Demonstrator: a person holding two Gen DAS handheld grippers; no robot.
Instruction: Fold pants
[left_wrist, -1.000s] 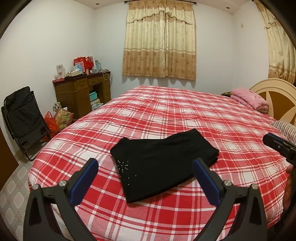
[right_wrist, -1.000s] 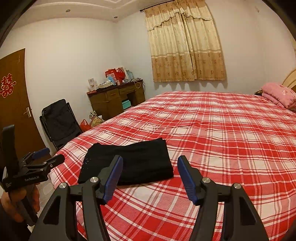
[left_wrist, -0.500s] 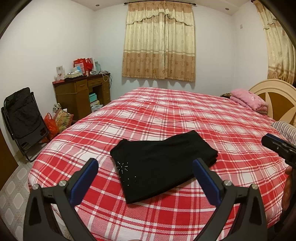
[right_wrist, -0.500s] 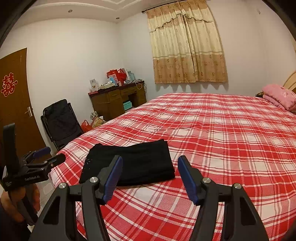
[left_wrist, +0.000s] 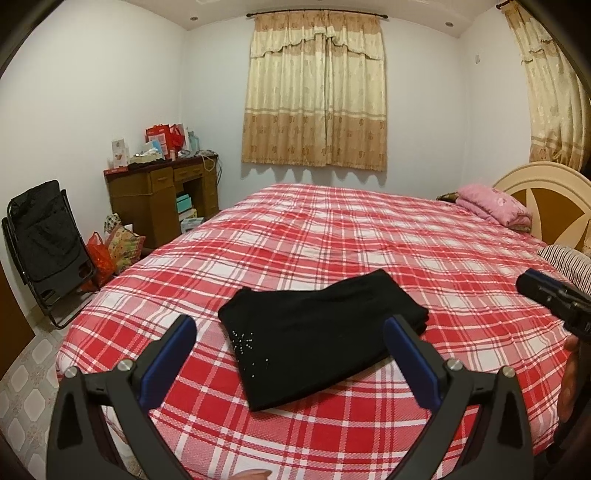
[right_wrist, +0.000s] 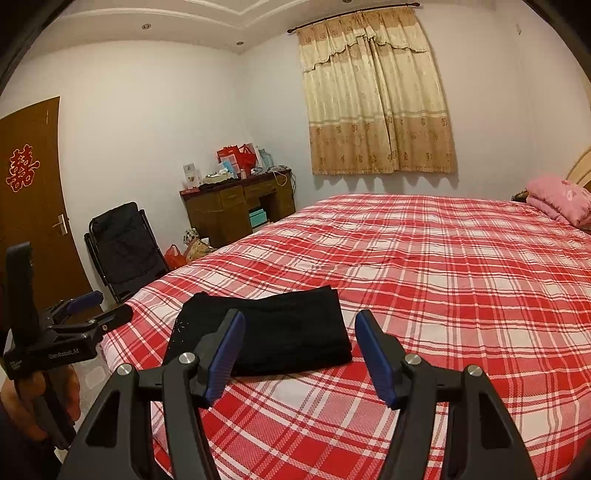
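Black pants (left_wrist: 317, 332) lie folded into a compact rectangle near the foot of the bed (left_wrist: 369, 236), with a small cluster of pale studs facing me. In the left wrist view my left gripper (left_wrist: 290, 325) hovers open above and in front of the pants, holding nothing. My right gripper (right_wrist: 299, 319) is open too, held over the right end of the pants (right_wrist: 273, 332) without touching them. From the right wrist view the left gripper (right_wrist: 101, 308) shows at the far left, held in a hand.
A red-and-white plaid cover spans the bed. A pink folded blanket (left_wrist: 495, 206) and a headboard (left_wrist: 546, 199) lie at the far right. A wooden desk (left_wrist: 162, 199), a black folding chair (left_wrist: 40, 243) and bags stand on the left; a door (right_wrist: 29, 206) beyond.
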